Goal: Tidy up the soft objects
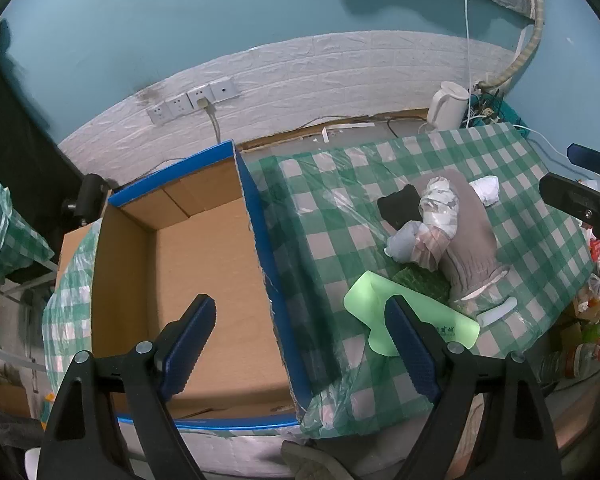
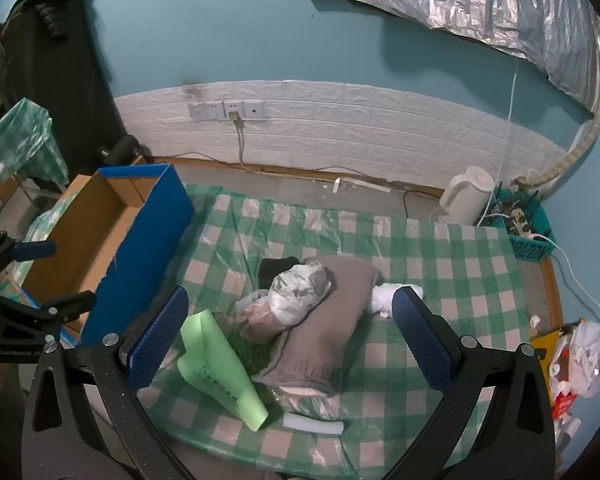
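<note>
Soft pile (image 2: 320,320) beside empty cardboard box (image 1: 204,280)

Green-white checked tablecloth (image 2: 440,248); blue box (image 2: 156,216) (brown inside).

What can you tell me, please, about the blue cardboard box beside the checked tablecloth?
The blue cardboard box is open-topped, blue outside and plain brown inside, with top flaps folded down against its inner walls. It looks empty. It stands upright left of the pile of soft things, its long blue wall against the green checked tablecloth. Neither gripper touches it.
</note>
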Motion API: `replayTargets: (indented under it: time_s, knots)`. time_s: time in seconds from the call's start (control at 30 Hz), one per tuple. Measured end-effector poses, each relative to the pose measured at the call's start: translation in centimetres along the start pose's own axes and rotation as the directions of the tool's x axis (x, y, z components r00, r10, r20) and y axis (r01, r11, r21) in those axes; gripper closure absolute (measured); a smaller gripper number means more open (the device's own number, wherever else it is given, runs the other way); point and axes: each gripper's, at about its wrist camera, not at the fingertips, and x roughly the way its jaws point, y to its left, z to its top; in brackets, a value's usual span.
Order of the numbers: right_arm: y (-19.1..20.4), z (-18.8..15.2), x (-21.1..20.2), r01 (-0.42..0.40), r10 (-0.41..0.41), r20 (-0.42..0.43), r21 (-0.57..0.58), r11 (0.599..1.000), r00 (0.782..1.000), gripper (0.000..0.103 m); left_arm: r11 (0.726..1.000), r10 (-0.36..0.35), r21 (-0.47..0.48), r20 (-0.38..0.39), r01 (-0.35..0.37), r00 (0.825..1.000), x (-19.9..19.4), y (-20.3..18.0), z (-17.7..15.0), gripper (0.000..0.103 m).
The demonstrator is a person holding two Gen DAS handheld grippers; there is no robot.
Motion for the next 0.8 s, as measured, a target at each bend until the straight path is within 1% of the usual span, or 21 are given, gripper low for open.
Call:
replayTargets:
  time_s: [0.1,0.8]
  knots:
    - [0.13,0.00,0.01,0.000,0.000,-0.001,0.001,1.000,1.000,0.002,1.000,-0.011,0.006,0.000,0.011,1.000,-0.05,0.37,-0.21,0.015]
    - [0.22,-0.05,0.18,0.003,-0.003,-0.007,0.001,1.000,1.000,0.002,1.000,-0.015,0.009,0.001,0.015,1.000,0.04,-0.17,-0.90,0.015]
